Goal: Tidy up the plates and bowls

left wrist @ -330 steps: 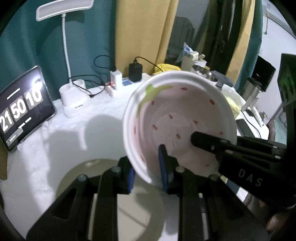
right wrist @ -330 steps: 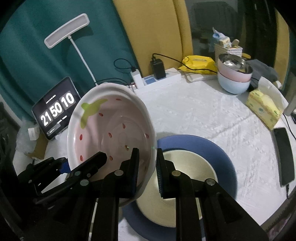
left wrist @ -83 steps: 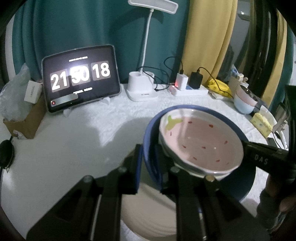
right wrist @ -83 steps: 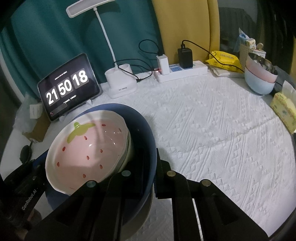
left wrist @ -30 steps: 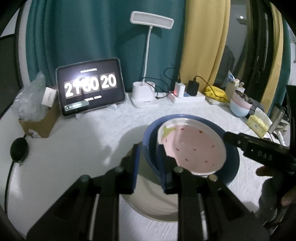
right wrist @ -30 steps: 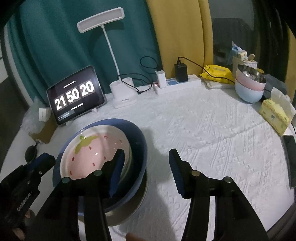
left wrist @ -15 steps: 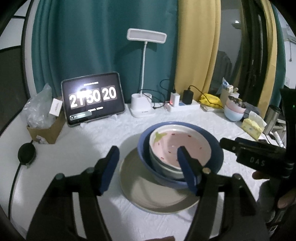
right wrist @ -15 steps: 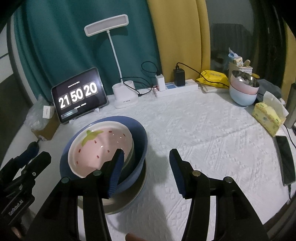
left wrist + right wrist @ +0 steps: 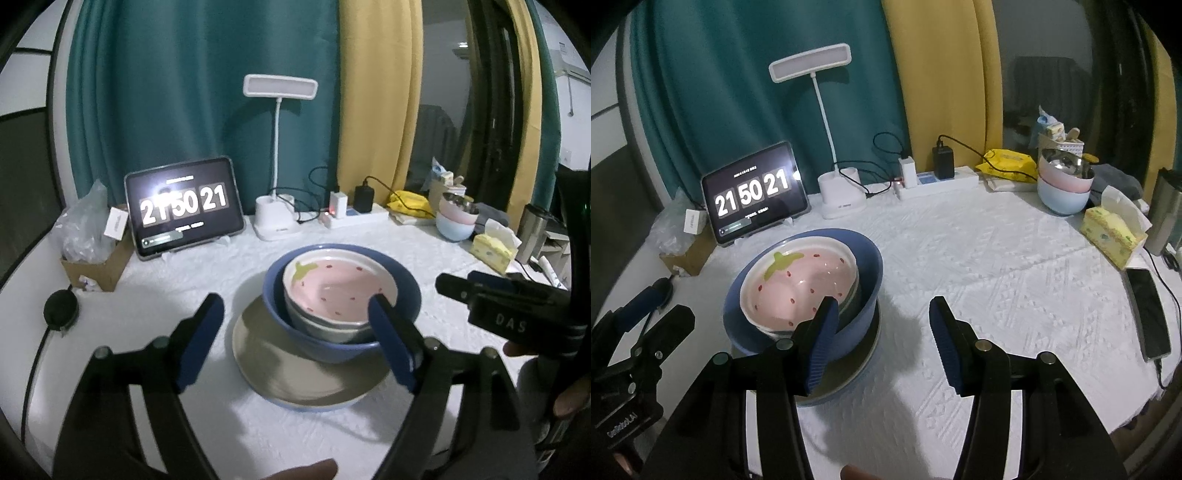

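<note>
Left tongs point(image 9: 295, 339) opening, empty; right tongs point(image 9: 881, 339) parted, empty. Strawberry bowl point(image 9: 338, 286) nested in blue bowl point(image 9: 402, 291) on plate point(image 9: 280, 376), worktop point(image 9: 997, 280) left. You look finished stacking; next, clear away without nudging stack.

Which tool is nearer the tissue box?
Right. The right tool is over bare cloth between the bowl stack and the tissue box; the left tool, jaws opening, straddles the stack, farther away.

Both grippers let go of the blue bowl point(image 9: 343, 347) and backed off.
</note>
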`<action>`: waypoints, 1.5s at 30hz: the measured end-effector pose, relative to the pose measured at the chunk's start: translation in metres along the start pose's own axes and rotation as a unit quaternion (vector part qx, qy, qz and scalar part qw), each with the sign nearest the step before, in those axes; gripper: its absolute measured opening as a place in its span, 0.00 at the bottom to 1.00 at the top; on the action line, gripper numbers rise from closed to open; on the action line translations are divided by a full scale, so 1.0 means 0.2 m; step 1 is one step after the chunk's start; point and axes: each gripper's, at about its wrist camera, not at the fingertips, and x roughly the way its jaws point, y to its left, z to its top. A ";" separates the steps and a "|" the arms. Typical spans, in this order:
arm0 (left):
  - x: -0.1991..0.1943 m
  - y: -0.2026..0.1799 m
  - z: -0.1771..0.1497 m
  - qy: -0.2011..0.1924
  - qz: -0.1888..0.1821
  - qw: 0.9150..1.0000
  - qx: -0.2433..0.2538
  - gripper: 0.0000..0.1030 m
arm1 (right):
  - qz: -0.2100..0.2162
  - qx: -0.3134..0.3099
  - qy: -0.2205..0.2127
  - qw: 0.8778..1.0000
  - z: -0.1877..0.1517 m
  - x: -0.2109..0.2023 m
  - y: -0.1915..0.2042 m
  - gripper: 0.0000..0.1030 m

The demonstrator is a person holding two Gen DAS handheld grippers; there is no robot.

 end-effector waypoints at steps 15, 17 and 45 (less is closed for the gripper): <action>-0.19 -0.08 0.01 -0.034 -0.007 0.999 0.006 0.90 | -0.011 -0.008 -0.041 0.999 -0.01 -0.22 -0.03 0.53; -0.23 -0.10 0.02 -0.040 -0.008 0.999 0.007 0.90 | -0.012 -0.010 -0.046 0.999 -0.01 -0.25 -0.03 0.53; -0.54 -0.20 0.14 -0.091 -0.006 0.996 0.012 0.90 | -0.018 -0.022 -0.116 0.993 0.04 -0.62 -0.05 0.53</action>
